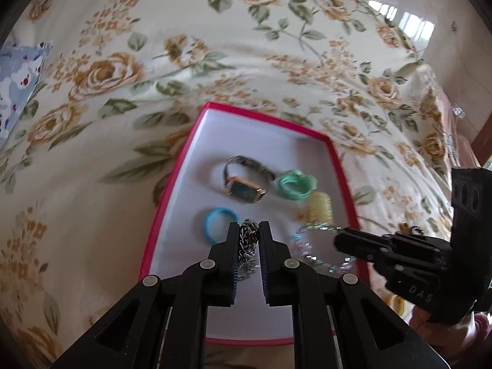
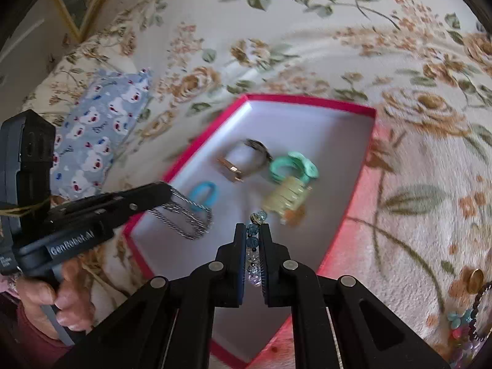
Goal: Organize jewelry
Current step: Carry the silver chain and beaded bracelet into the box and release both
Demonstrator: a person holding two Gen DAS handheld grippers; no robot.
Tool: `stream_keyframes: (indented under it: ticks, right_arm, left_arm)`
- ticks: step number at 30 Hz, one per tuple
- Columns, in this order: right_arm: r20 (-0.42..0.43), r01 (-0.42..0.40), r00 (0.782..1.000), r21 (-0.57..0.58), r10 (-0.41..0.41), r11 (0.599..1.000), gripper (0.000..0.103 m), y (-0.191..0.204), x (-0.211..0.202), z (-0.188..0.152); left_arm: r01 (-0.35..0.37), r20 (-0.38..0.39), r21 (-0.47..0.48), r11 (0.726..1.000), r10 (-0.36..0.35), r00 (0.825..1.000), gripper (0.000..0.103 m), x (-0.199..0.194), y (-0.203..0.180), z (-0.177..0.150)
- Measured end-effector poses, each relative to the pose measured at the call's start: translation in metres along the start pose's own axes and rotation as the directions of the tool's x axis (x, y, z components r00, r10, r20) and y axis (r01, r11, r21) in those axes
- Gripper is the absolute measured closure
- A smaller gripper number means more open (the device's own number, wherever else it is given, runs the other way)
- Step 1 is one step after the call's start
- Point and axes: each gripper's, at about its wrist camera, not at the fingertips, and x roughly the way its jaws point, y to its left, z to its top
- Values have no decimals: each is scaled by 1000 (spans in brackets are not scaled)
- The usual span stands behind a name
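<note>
Both grippers work over a red-rimmed box [image 1: 333, 153] with a white floor, which lies on a bed covered by a rose-patterned blanket [image 1: 123, 70].

Left gripper [image 1: 249, 230]: clenched on a silver chain [image 1: 248, 236], which the right wrist view shows hanging in loops from its tips onto the box floor at about 8 o'clock from the box centre.

Right gripper [image 2: 252, 230]: clenched on a bracelet of clear and blue beads [image 2: 254, 240], held over the near part of the box; in the left wrist view the bracelet's loop appears blurred at about 4 o'clock from the box centre.

Already in the box, as seen from the left wrist view: a watch [image 1: 246, 189] near the centre; a green coil hair tie [image 1: 293, 186] just beside it at 3 o'clock; a yellow coil hair tie [image 1: 319, 207] below the green one, toward 5 o'clock; and a blue ring [image 1: 220, 223] at 7 o'clock, just beside the chain.

Progress, as a judgement: the task appears well advanced. Four pieces are stowed, and the chain and bracelet are at the box but not yet let go. More jewelry [image 2: 470, 316], including a dark chain and coloured beads, lies on the blanket at the 4 o'clock edge of the right wrist view, well apart from the box, and appears left to collect. A blue bear-print pillow [image 2: 92, 141] lies at 9 o'clock of the box.
</note>
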Motion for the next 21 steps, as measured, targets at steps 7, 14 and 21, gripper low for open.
stream_keyframes:
  ticks: [7,14,21]
  right_arm:
    - [-33,44,998,9,-44,999,96,-10,12,-2]
    - [-52,65,997,-2,-65,998,95,-10,18,-2]
    - [-56,83,995,-23,-85,996,94,-8,21,-1]
  left_arm:
    - [-61,-41,-6,998,60,997,92,25,6,-1]
    - [-81,-67,-11,997,80,995,92,37,6,-2]
    - [-99,-75,5,995,99,992,92,39,2,-2]
